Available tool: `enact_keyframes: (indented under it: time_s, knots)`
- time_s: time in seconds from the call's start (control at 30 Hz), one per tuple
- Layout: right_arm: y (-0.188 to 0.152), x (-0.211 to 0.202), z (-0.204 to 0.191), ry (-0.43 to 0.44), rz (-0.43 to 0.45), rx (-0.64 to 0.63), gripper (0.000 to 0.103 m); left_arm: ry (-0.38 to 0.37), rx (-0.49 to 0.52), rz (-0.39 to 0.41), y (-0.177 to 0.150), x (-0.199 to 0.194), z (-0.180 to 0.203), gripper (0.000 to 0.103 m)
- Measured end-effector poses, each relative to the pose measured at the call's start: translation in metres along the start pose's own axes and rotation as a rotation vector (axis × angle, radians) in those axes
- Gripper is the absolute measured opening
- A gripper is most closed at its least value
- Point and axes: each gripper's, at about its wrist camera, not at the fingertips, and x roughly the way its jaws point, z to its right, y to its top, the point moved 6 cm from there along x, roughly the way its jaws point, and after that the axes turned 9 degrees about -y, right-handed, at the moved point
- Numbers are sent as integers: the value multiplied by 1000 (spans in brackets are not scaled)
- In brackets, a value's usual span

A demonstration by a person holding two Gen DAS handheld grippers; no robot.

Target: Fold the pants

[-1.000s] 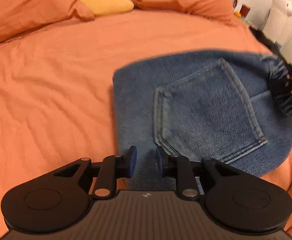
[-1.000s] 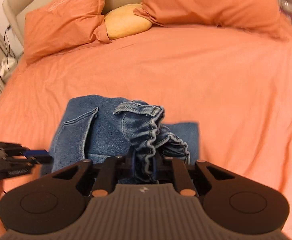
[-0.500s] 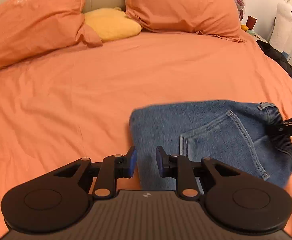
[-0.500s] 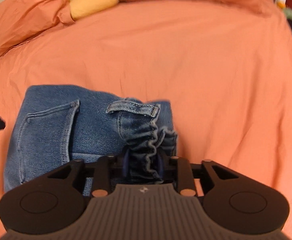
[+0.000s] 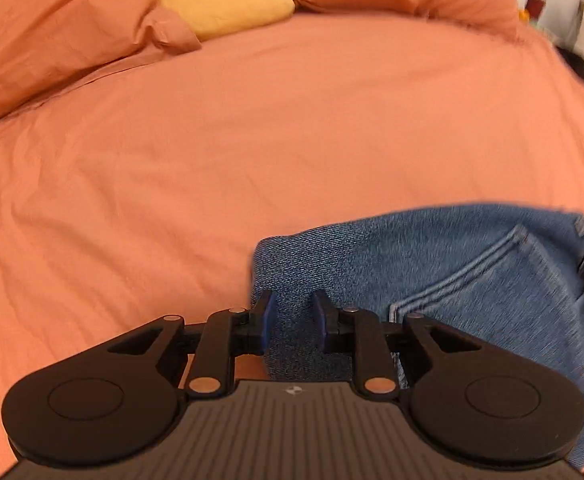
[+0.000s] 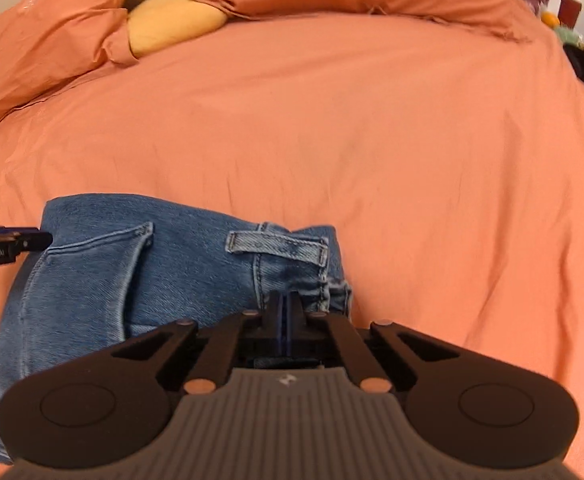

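Your left gripper (image 5: 292, 312) stands with its fingers a narrow gap apart and nothing between them; the near edge of the folded pants (image 5: 432, 276) lies just beyond and below the tips, stretching off to their right. Whether the tips touch the denim cannot be told. Your right gripper (image 6: 285, 308) has its fingers pressed together, with no gap showing; the waistband corner with its belt loop (image 6: 278, 245) sits right at the tips, but the view does not settle whether any cloth is pinched between them.

The pants lie folded flat on the orange bedsheet (image 6: 372, 140), back pocket (image 6: 92, 276) up.

Only the right wrist view shows the belt loop and your left gripper's tip at the pants' left edge. Both views show the orange pillows (image 5: 52, 32) and yellow cushion (image 5: 224, 0) far beyond the fingers.
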Motion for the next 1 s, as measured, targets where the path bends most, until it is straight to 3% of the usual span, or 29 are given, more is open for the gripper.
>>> enact_keyframes:
  time_s: [0.17,0.3,0.43,0.57,0.77,0.83,1.0]
  knots:
    - [-3,-22,0,2,21,-3,0,88,76,22,0,-26,17,26]
    - [-24,-75,3,62,100,-2,7,18,113,105,-24,-70,32,26]
    - [-62,-105,-3,65,140,-47,7,-26,135,105,-60,-96,49,26]
    - [-98,-100,-4,40,130,-64,7,0,143,82,-94,-100,52,26]
    - [-119,-78,3,38,101,-16,1,-26,30,46,-133,-86,44,25]
    - [-137,-49,4,-20,-26,-43,0,-3,29,24,-139,-80,44,25]
    - [-154,-43,15,19,28,78,0,45,74,-6,-150,-72,53,24]
